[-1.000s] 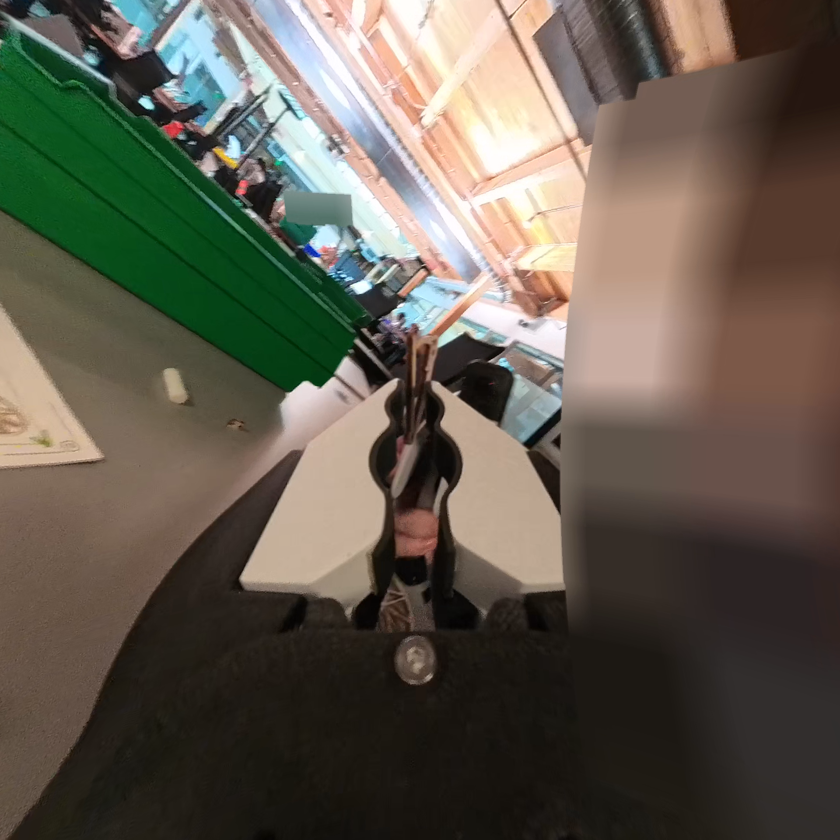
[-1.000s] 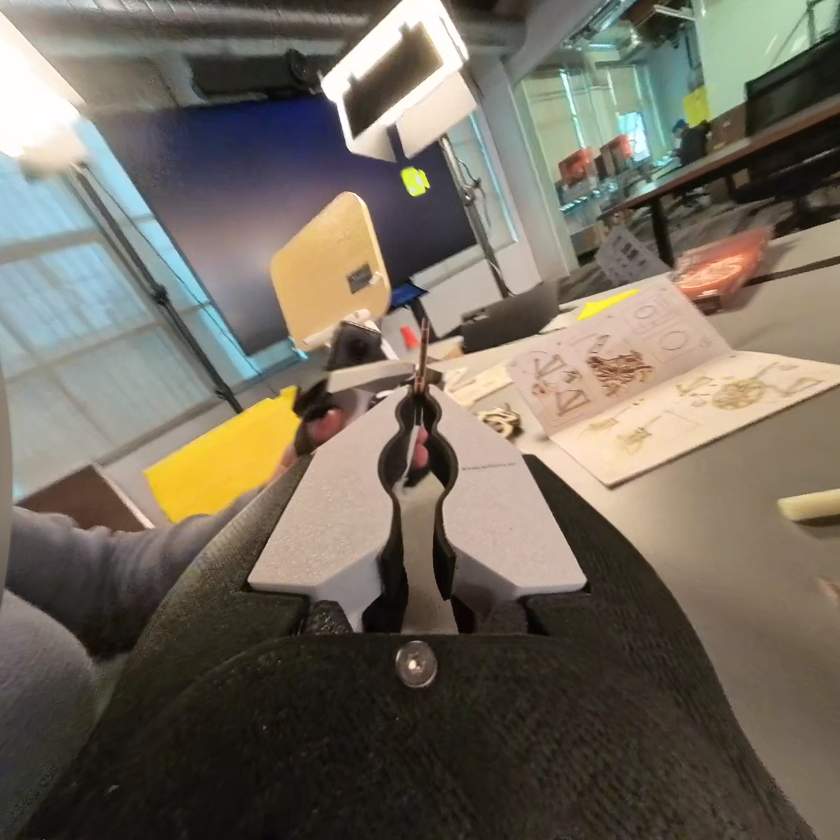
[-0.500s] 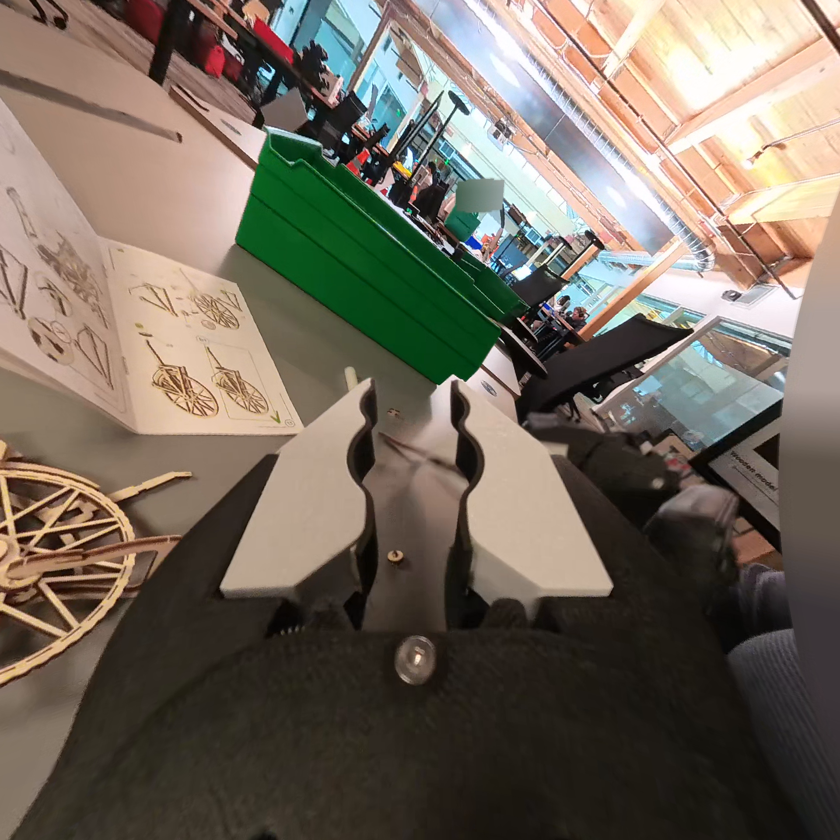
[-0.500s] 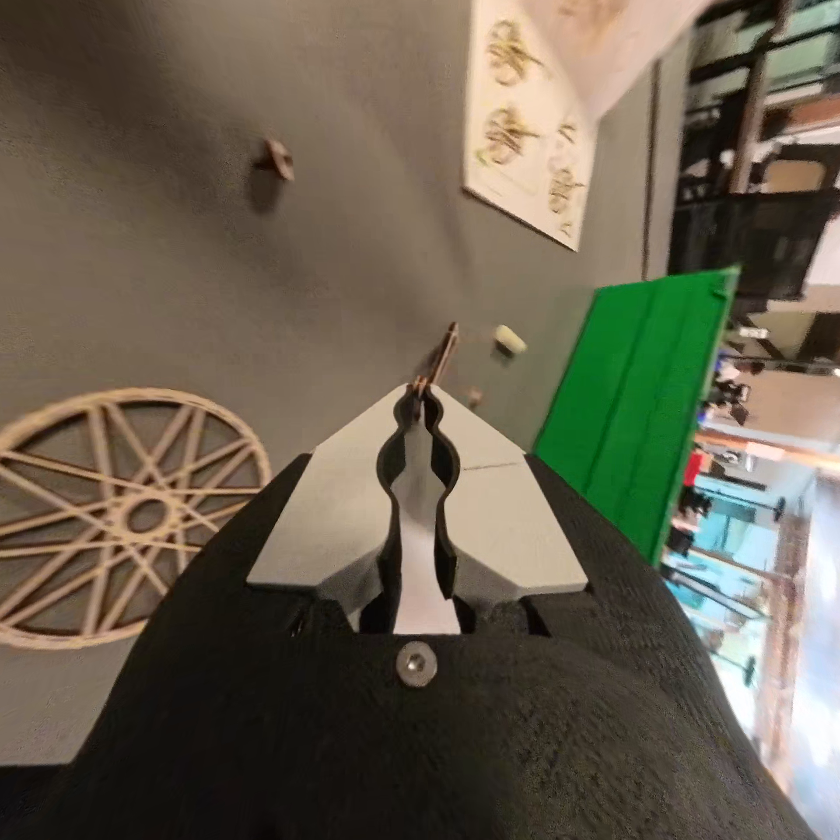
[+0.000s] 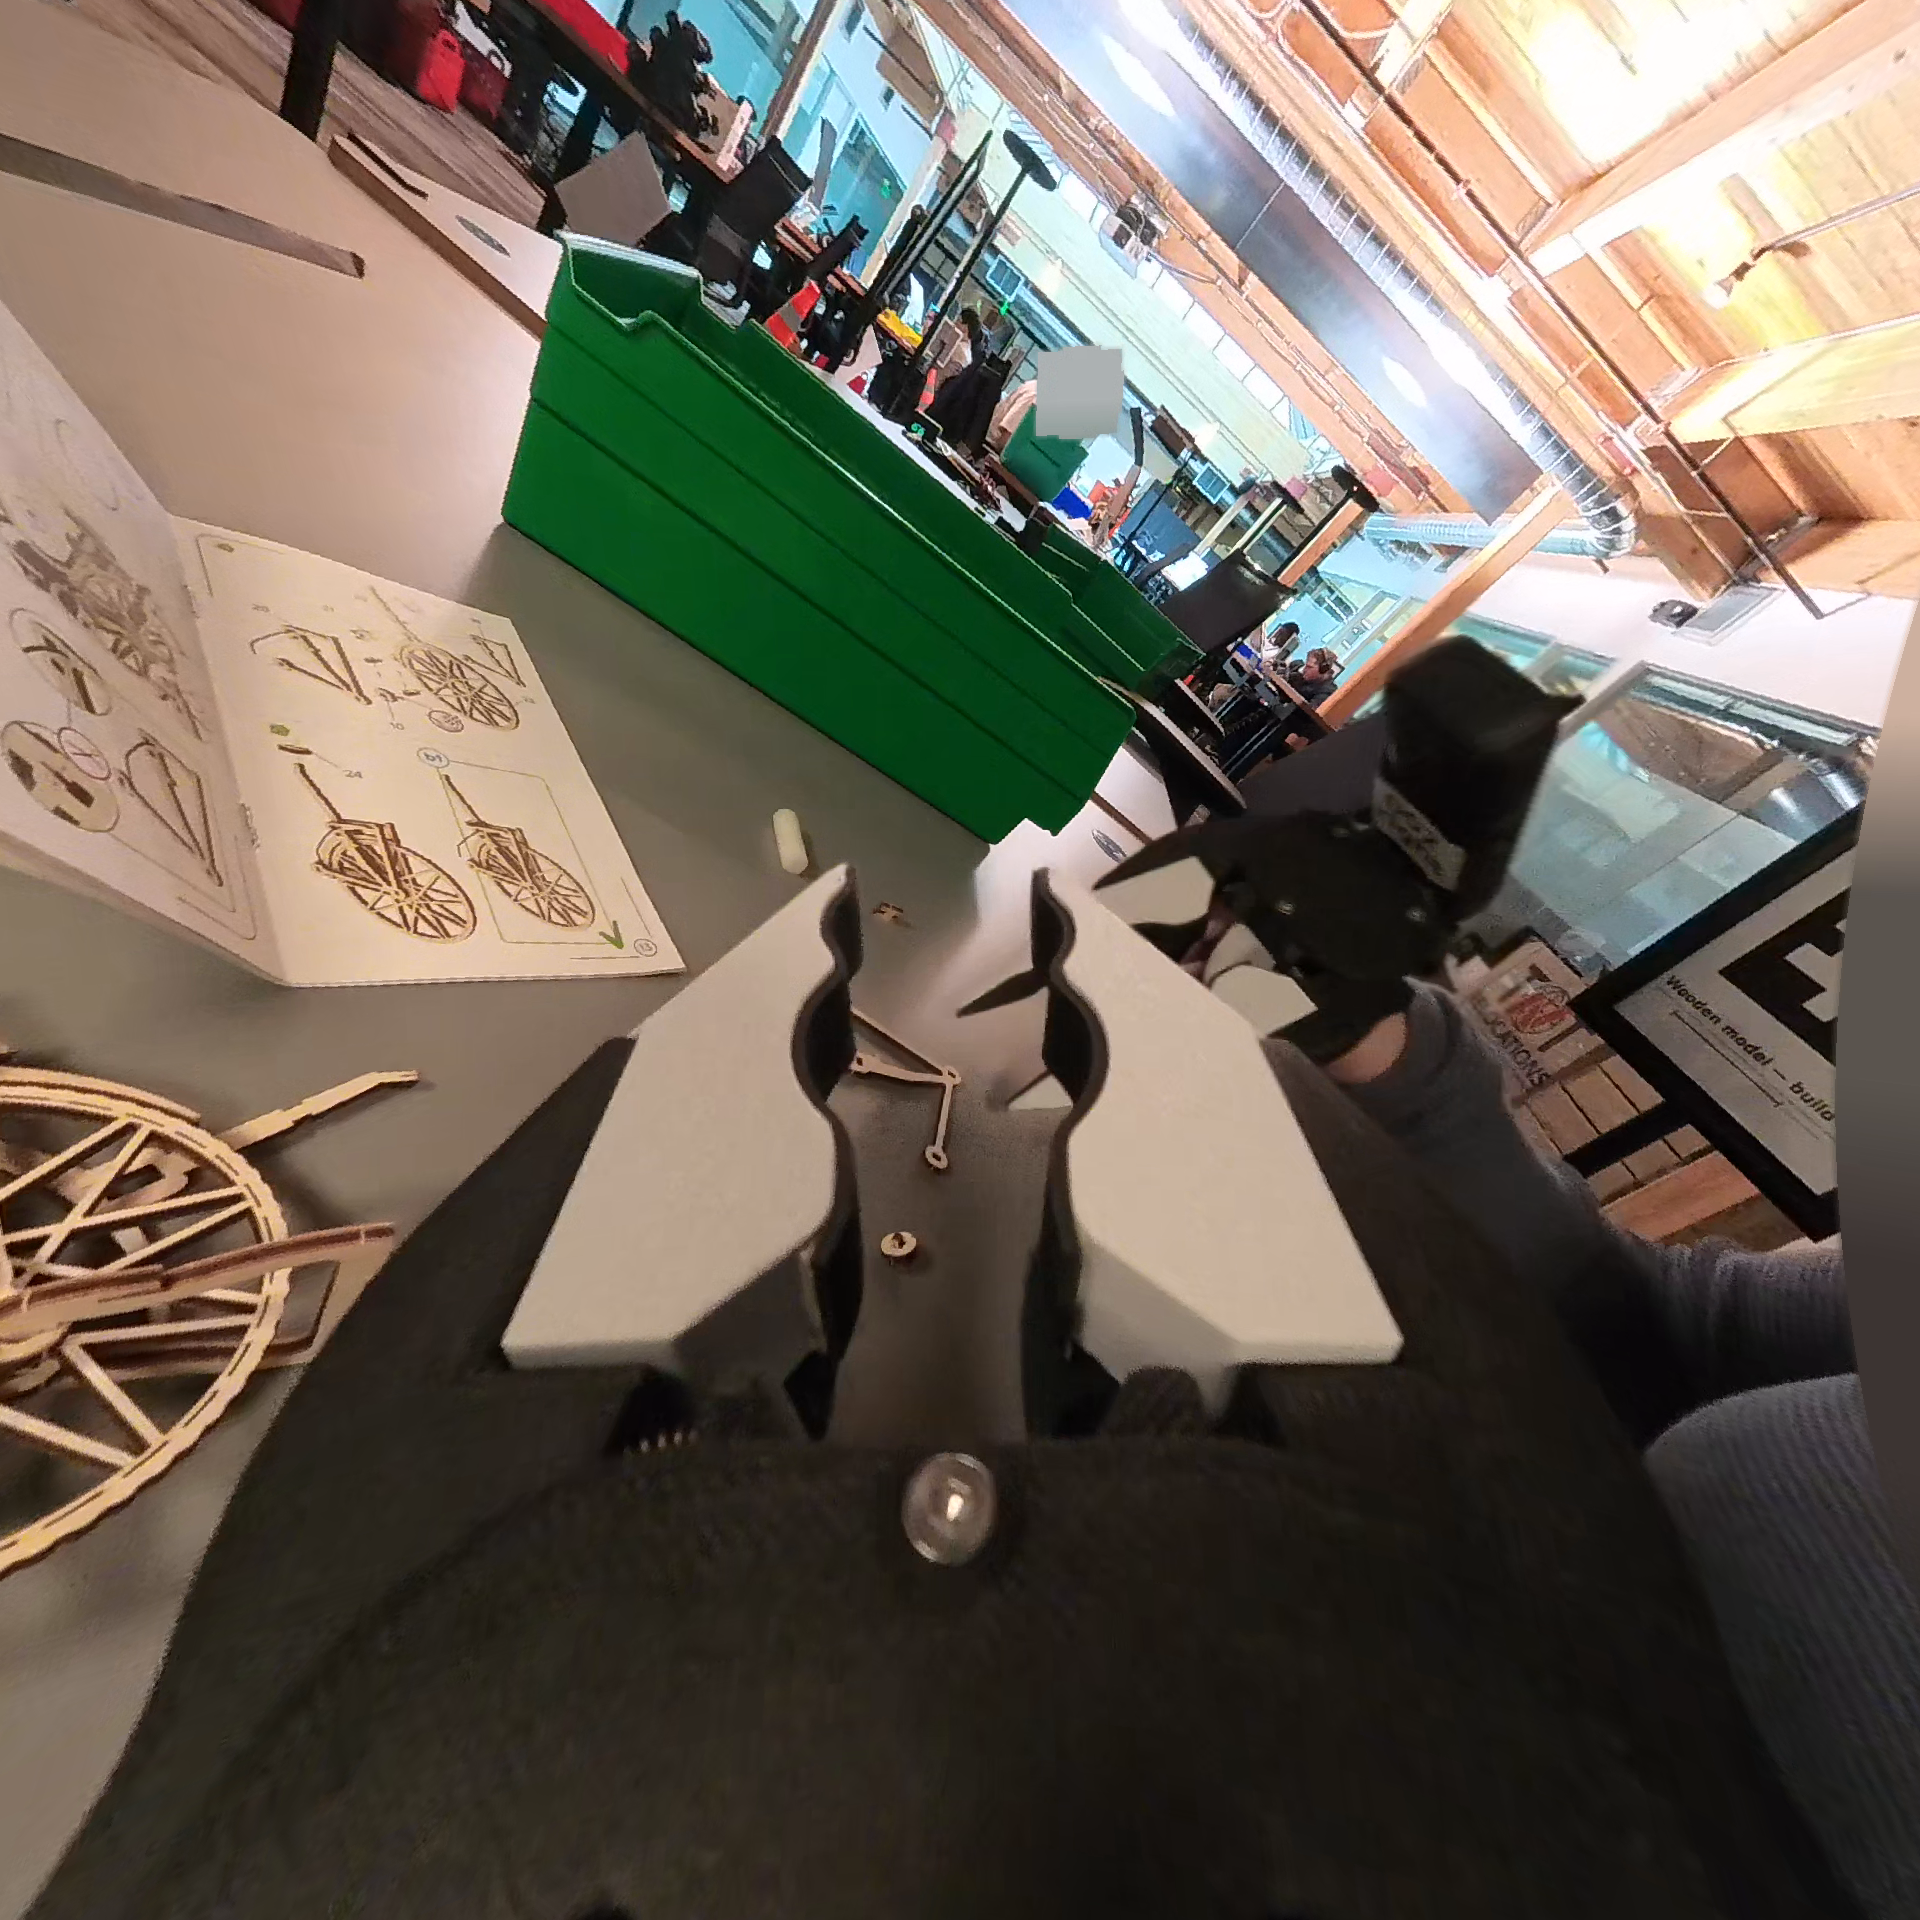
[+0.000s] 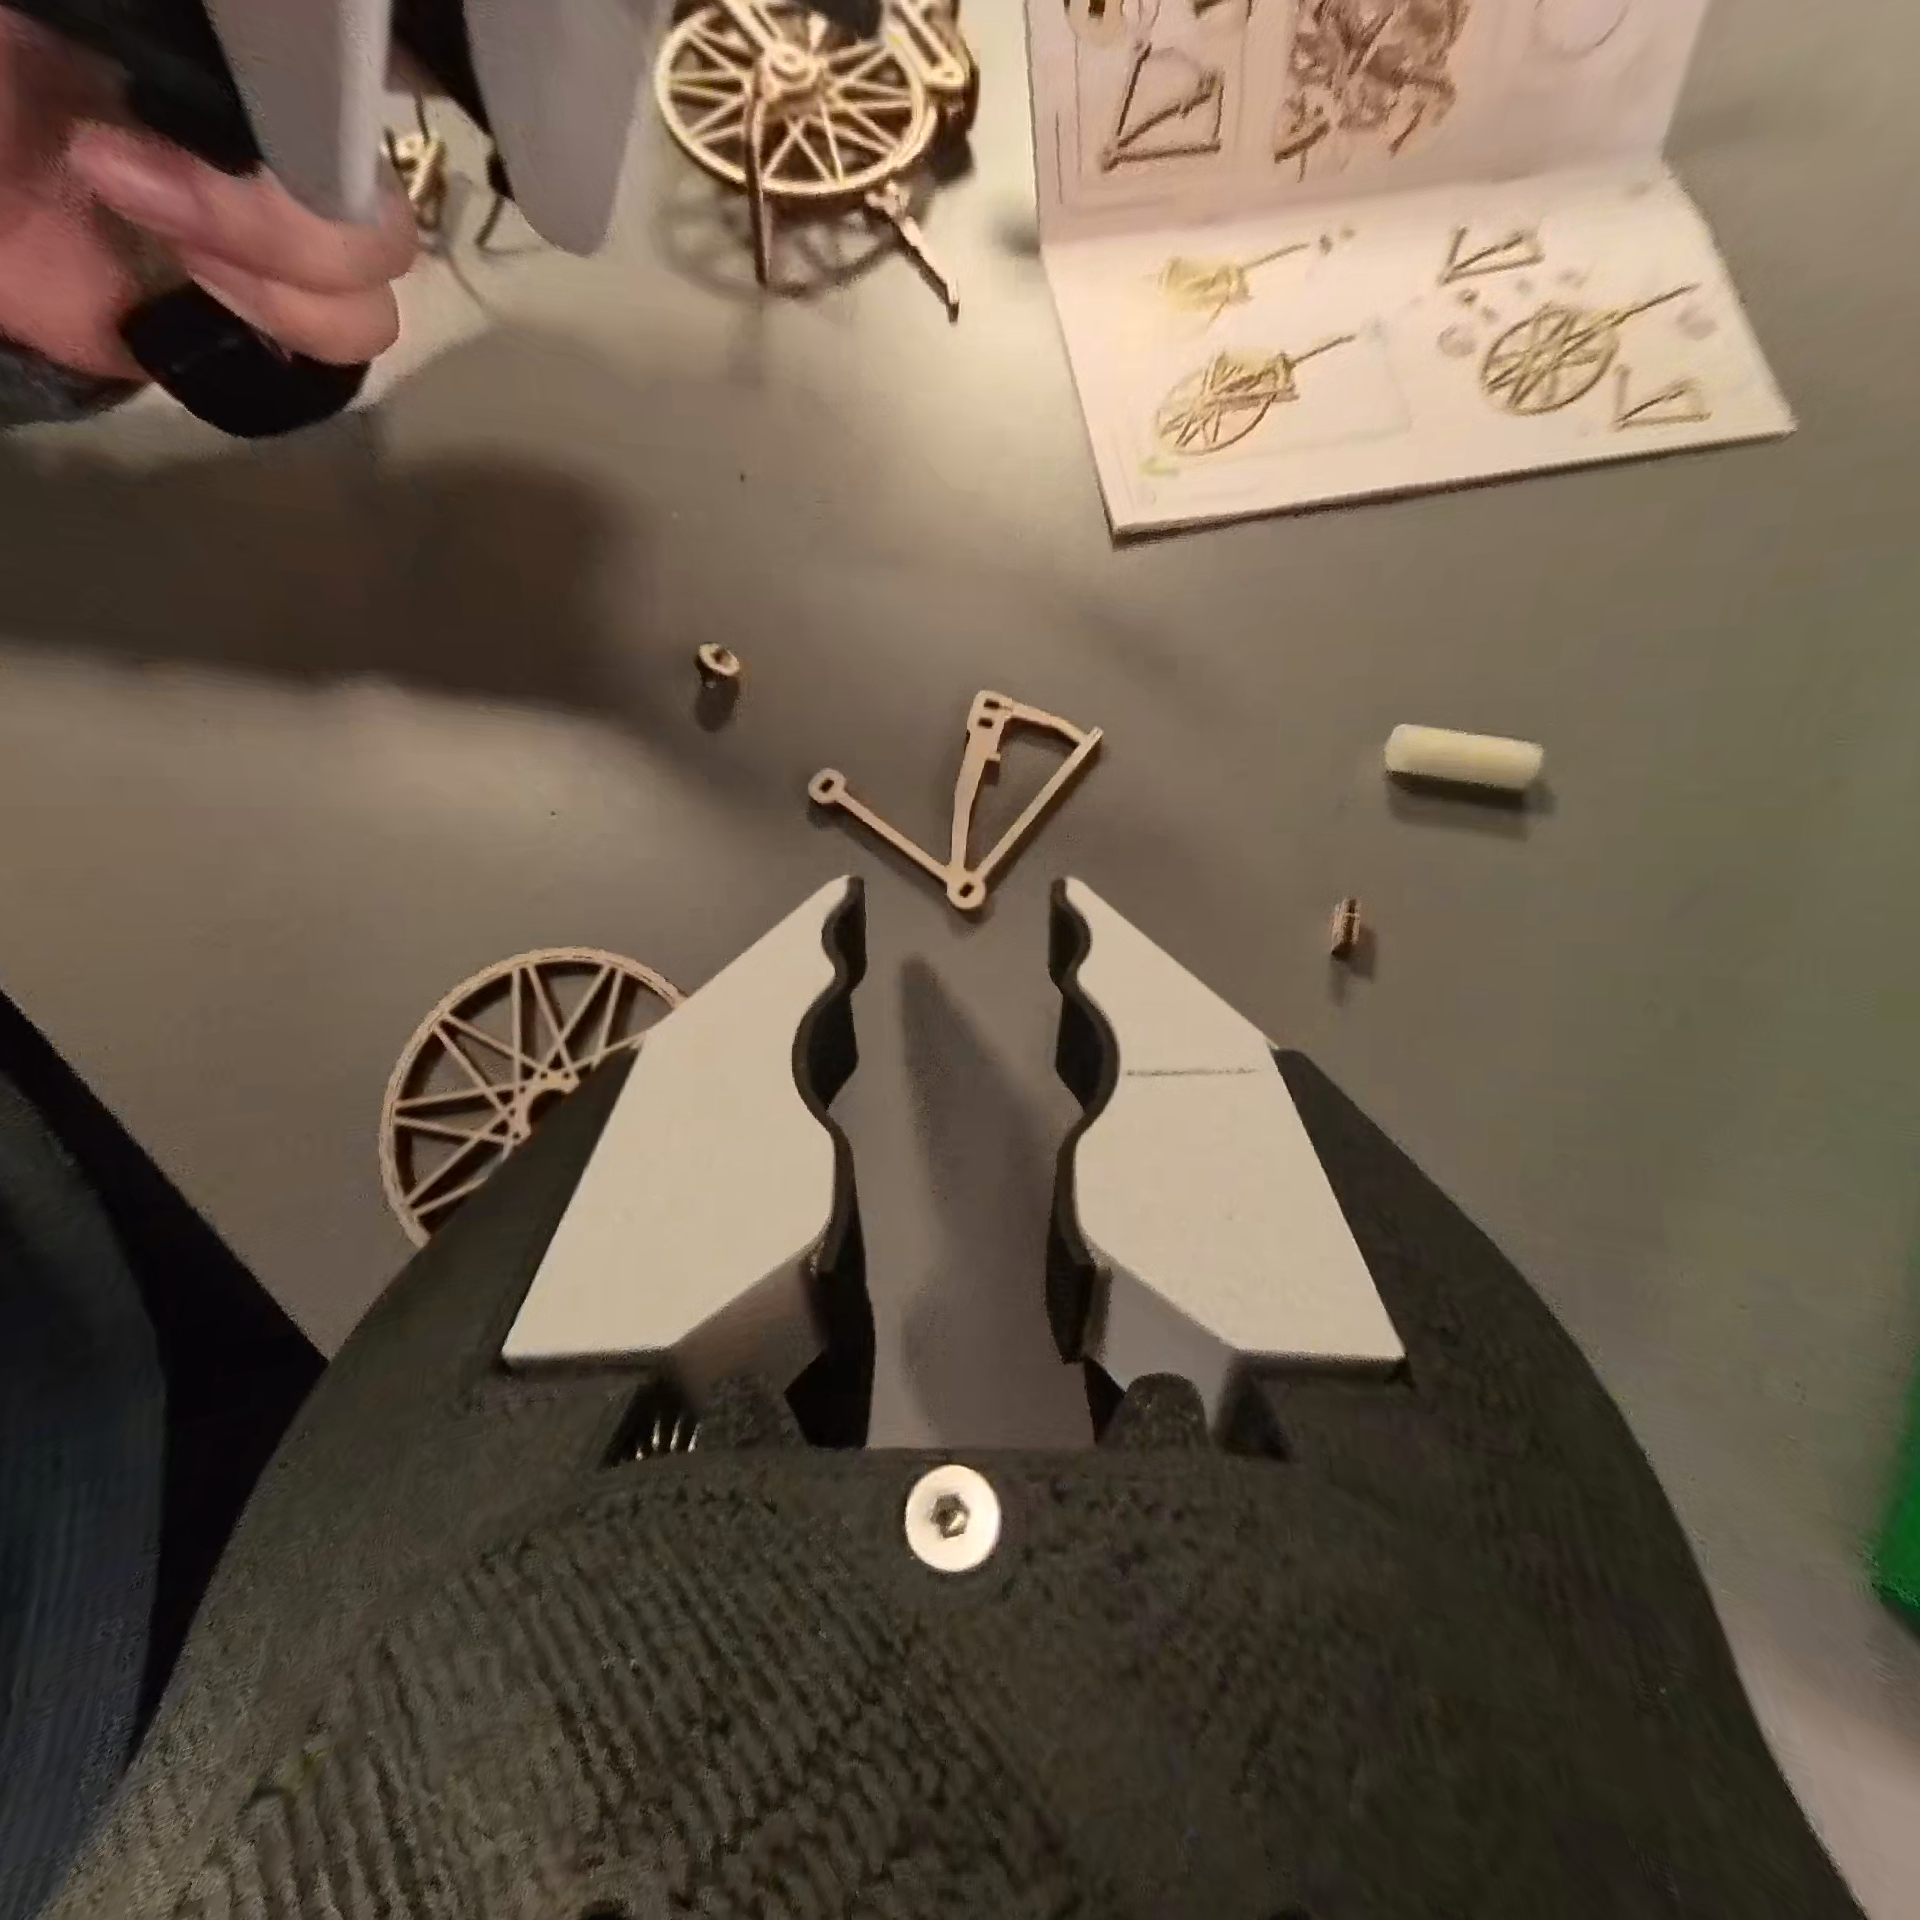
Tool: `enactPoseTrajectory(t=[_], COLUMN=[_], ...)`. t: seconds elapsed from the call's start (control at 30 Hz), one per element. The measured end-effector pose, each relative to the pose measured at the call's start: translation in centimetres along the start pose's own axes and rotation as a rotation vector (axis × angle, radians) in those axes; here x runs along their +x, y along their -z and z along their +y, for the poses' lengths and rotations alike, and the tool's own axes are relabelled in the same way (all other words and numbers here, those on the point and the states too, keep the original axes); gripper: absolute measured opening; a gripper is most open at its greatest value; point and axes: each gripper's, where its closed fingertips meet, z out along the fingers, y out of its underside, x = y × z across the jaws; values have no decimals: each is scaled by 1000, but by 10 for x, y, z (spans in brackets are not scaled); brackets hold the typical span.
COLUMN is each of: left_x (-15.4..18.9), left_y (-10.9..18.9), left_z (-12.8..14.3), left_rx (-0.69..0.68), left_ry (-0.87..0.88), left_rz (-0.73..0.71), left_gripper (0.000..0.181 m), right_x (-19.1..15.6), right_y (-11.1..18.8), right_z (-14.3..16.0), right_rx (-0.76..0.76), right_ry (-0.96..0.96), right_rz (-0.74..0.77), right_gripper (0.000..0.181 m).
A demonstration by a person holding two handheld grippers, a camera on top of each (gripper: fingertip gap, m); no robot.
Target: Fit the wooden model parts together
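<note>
A thin triangular wooden frame part (image 6: pixel 977 790) lies flat on the grey table (image 6: pixel 1351 1143), just beyond my right gripper (image 6: pixel 956 894), which is open and empty above it. The part also shows between the fingers of my left gripper (image 5: pixel 943 894), which is open and empty low over the table. A small wooden washer (image 5: pixel 896 1245) lies between the left fingers, nearer the camera. A loose spoked wheel (image 6: pixel 488 1091) lies left of the right gripper, partly hidden by its finger. The wheel assembly (image 5: pixel 94 1299) lies left of the left gripper and shows far off in the right wrist view (image 6: pixel 795 104).
An open instruction booklet (image 5: pixel 364 779) lies at the far side. Stacked green bins (image 5: pixel 810 623) stand behind it. A white cylinder (image 6: pixel 1463 764), a small bushing (image 6: pixel 715 665) and a tiny wooden piece (image 6: pixel 1348 923) lie near the frame part. A hand holds the left gripper (image 6: pixel 462 208). Across from one pair of fingers to the other is roughly 12 centimetres. About 6 centimetres separates my right fingertips from the small bushing (image 6: pixel 715 665).
A second ago both grippers were raised and shut on thin wooden parts. Both have come down to the table and opened. The frame part has left the right gripper and lies on the table.
</note>
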Motion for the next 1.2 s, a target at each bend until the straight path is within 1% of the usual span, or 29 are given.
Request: enactPoseTrajectory(t=[0.13,0.23,0.3,0.4,0.57,0.6,0.63,0.7,0.77,0.87,0.93,1.03,1.1,1.2], left_x=[0,-1,-2,-3,-3,-3,-3,-3,-2,4,10,7,6,5], left_y=[-1,-1,-1,-1,-1,-1,0,1,2,0,0,5,7,8], left_z=[2,3,4,3,5,5,4,3,5,19,39,75,90,99], left_rx=[-10,-15,-16,-16,-21,-21,-20,-18,-35,-146,-289,-530,-603,-651], left_ry=[-2,-6,-7,-3,0,-3,-7,-18,-38,-134,-252,-430,-498,-511], left_rz=[5,0,-2,-1,2,2,2,-3,-3,9,31,39,52,57], left_gripper=[31,31,31,31,31,31,31,31,32,37,43,44,43,41], right_x=[-5,-8,-18,-40,-30,-31,-35,-52,-68,-82,-83,-83,-84,-82], right_y=[-7,-9,-8,-6,3,7,12,22,30,35,33,27,25,23], right_z=[1,4,5,5,-1,-1,0,4,12,28,39,45,43,40], right_rx=[19,2,-4,-3,50,61,74,108,135,114,71,43,40,31], right_ry=[-12,-13,-17,-15,-13,0,26,104,166,211,237,264,272,270], right_rz=[-82,-92,-123,-216,-164,-165,-183,-251,-301,-319,-298,-276,-275,-266], right_gripper=[32,31,31,30,29,32,39,58,67,81,82,79,76,70])
